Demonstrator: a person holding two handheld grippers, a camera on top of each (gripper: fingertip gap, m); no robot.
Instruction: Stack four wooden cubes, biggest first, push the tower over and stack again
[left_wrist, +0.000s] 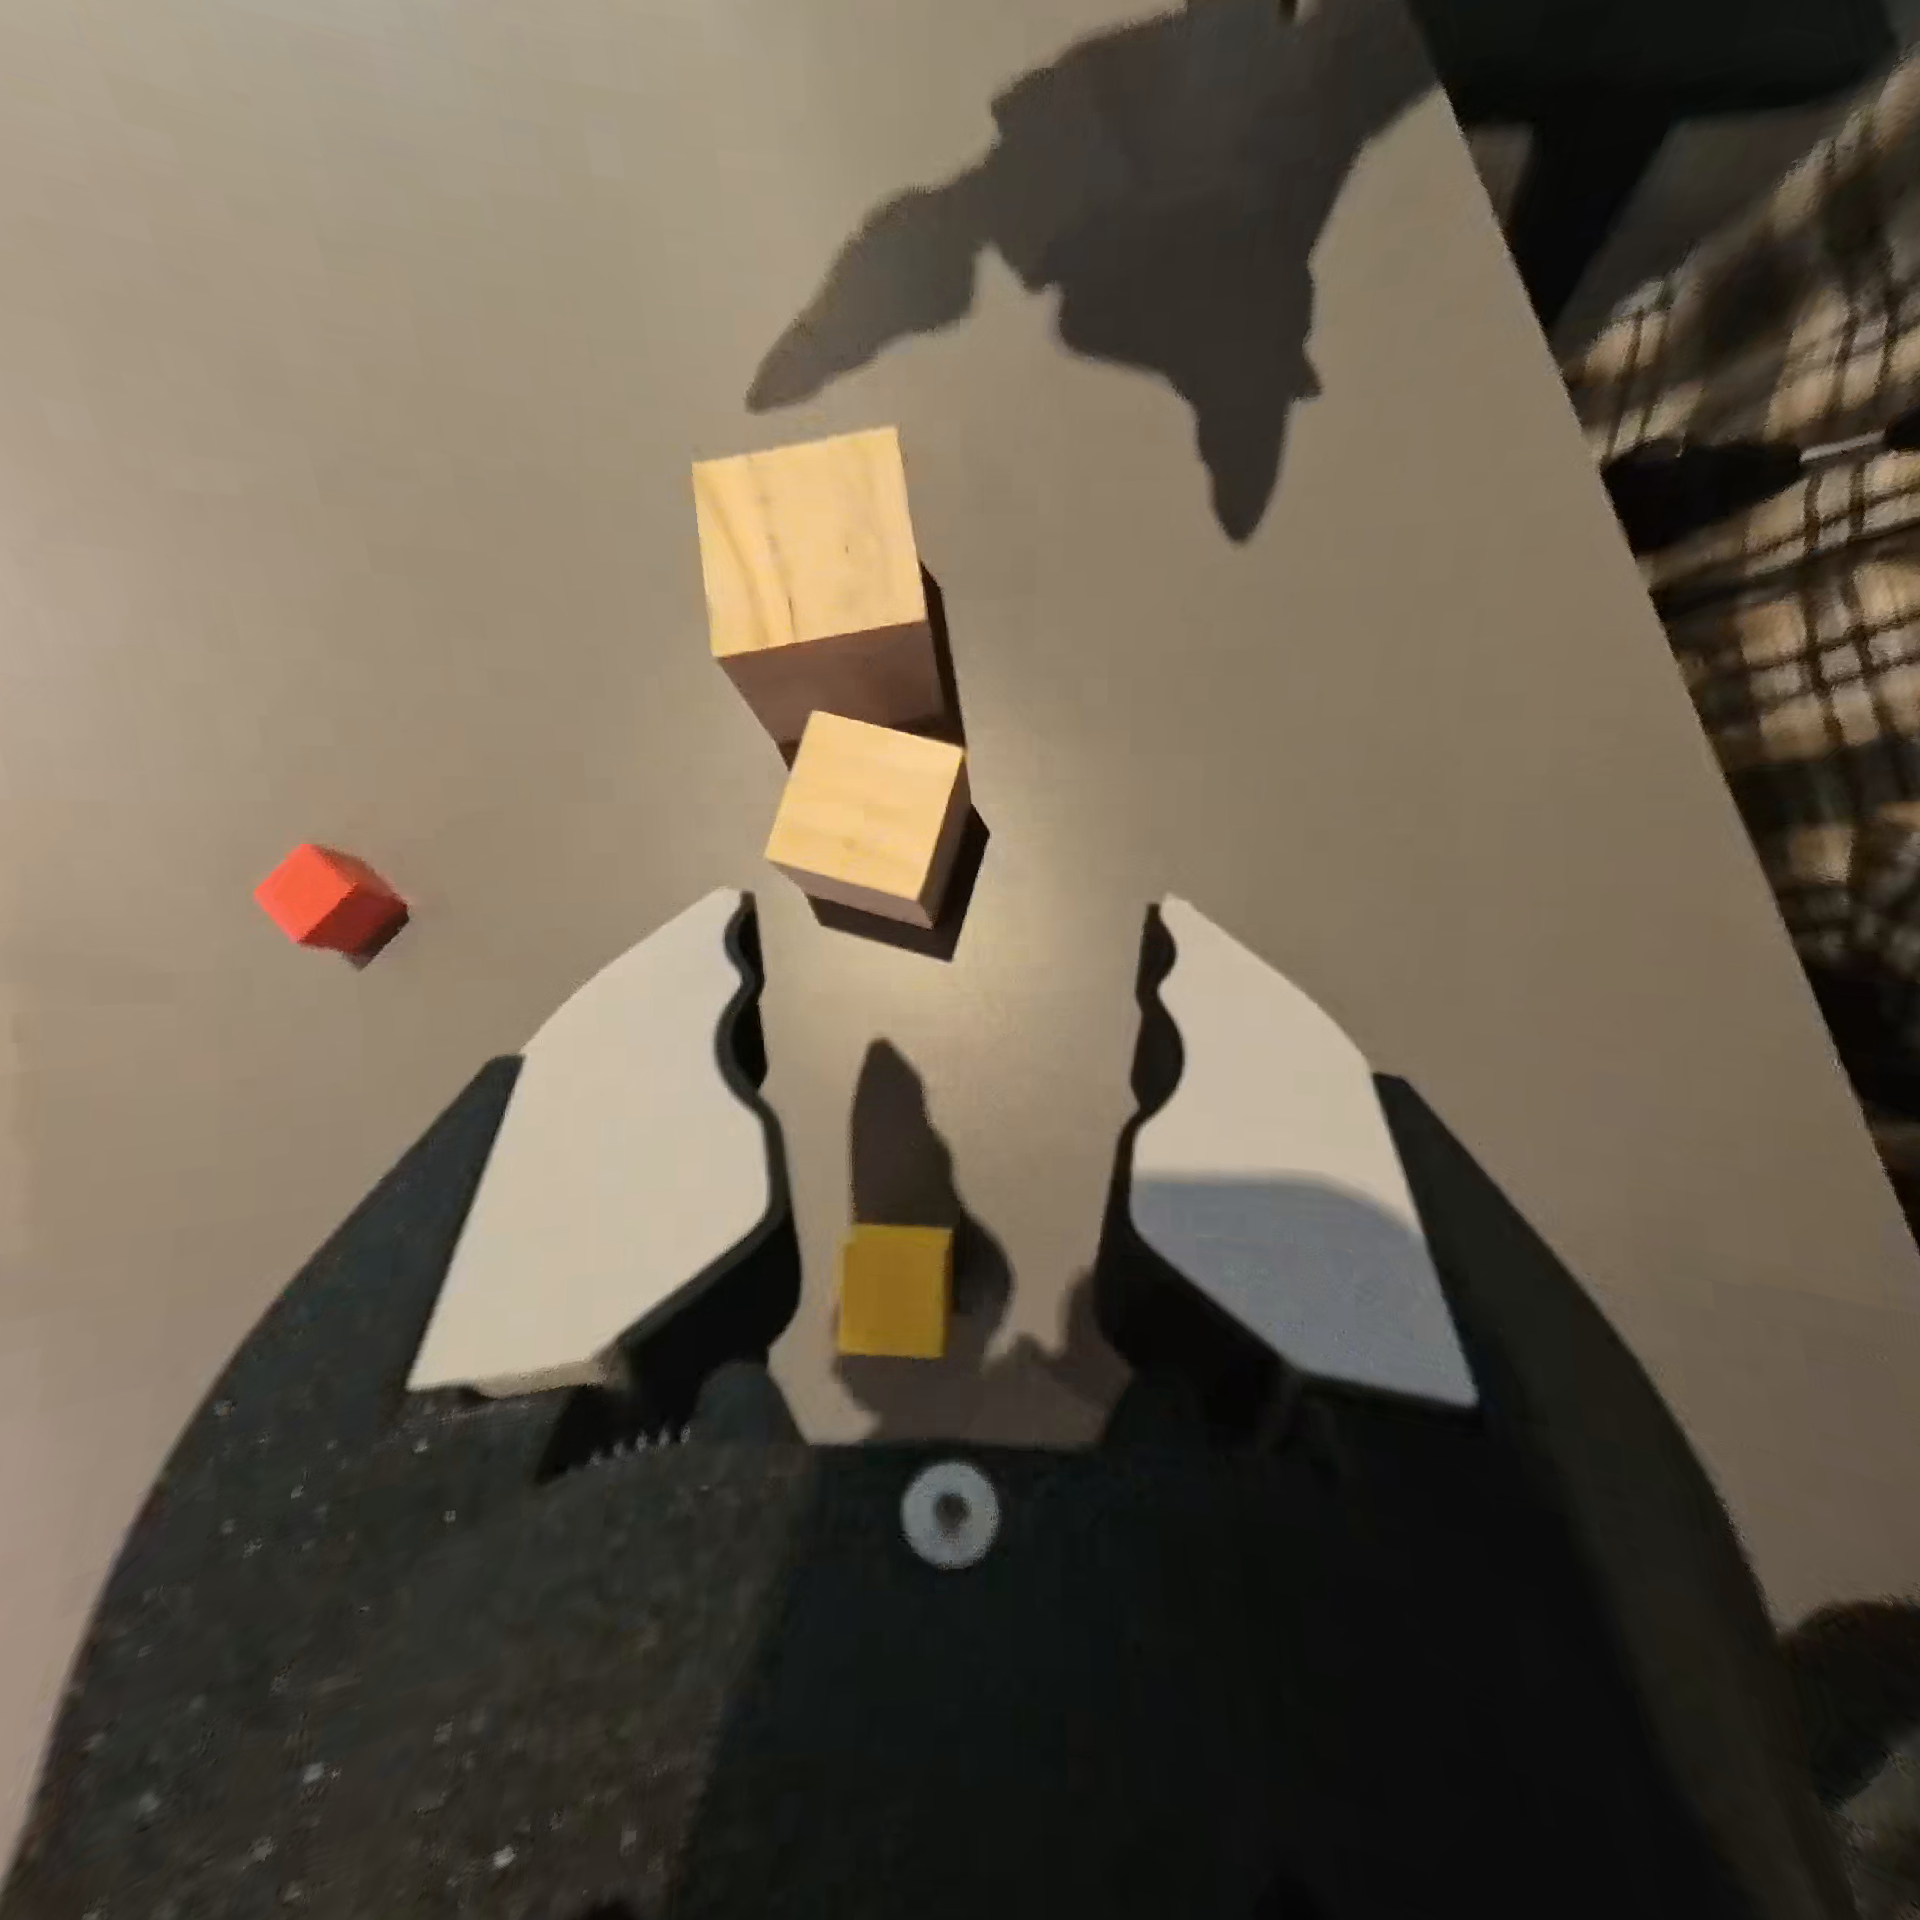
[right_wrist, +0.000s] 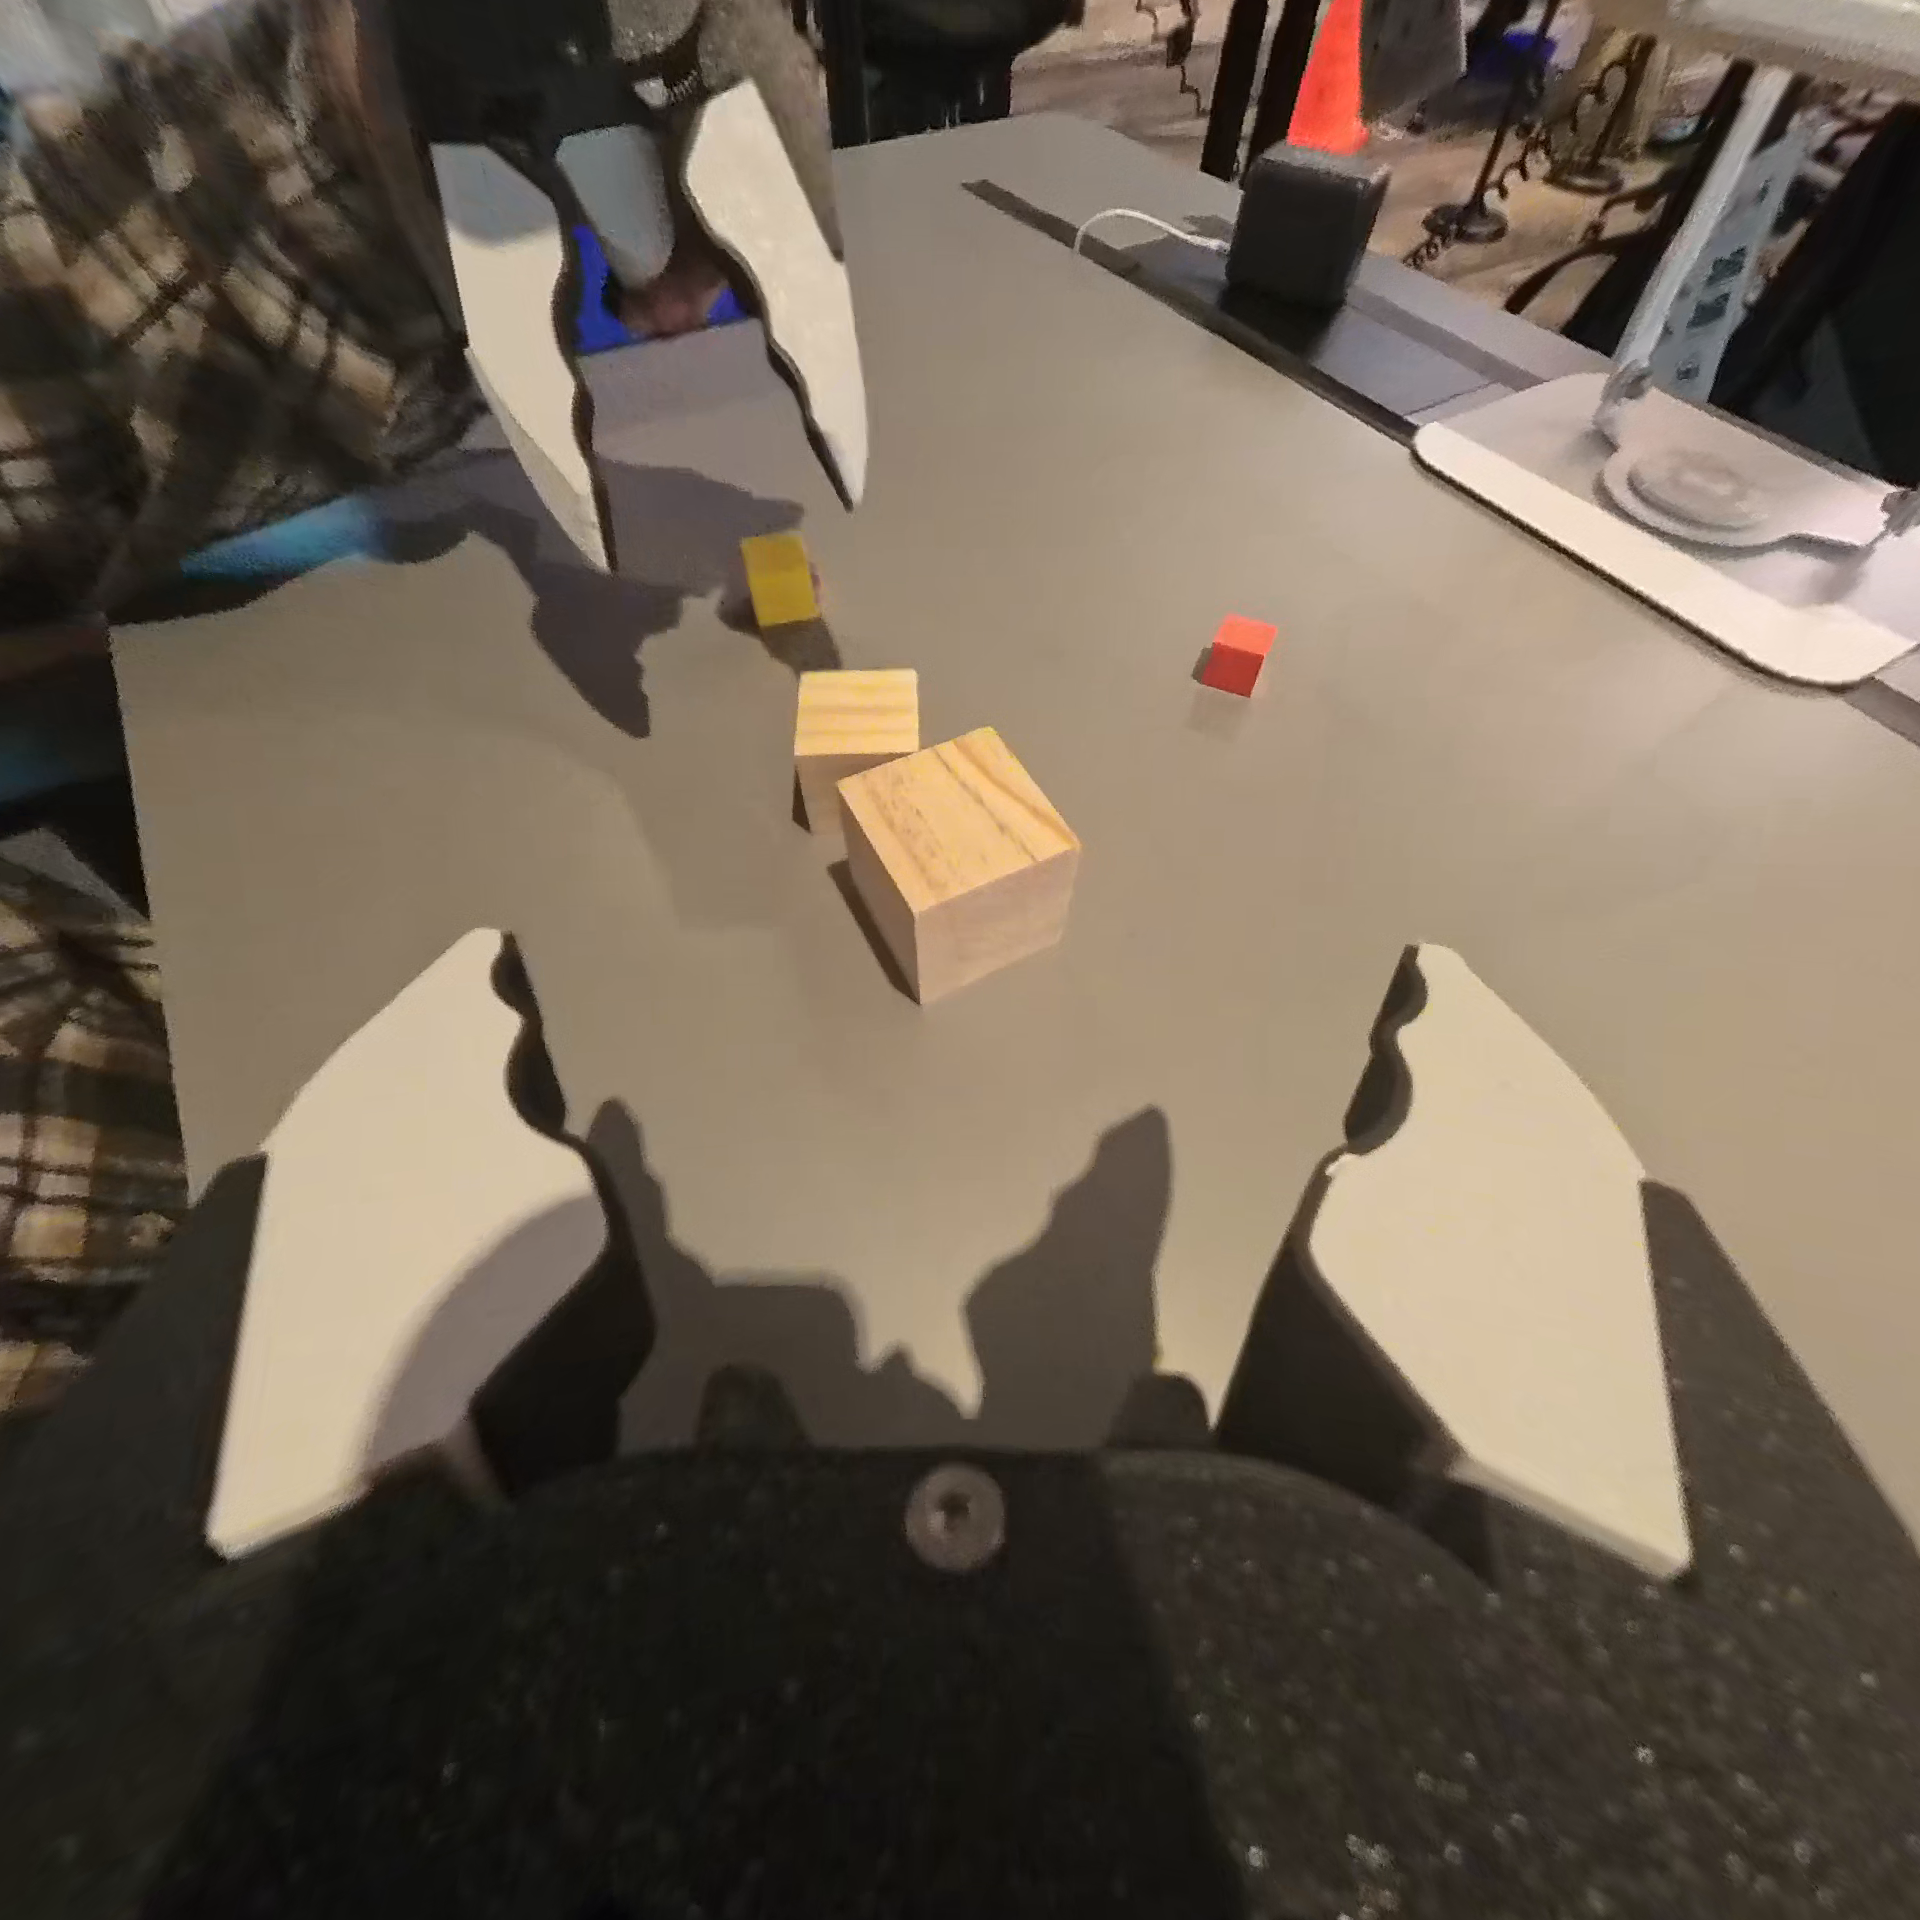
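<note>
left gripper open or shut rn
Open: the left gripper has its fingers spread with bare table between them, above the yellow cube, holding nothing.

You have no writing here that can be read. In the right wrist view, toward two o'clock, a white upright panel at the far edge of the table carries dark marks, too blurred to make out as letters. The four cubes show plain faces, and the left wrist view shows no lettering, number or sign at all.
</note>
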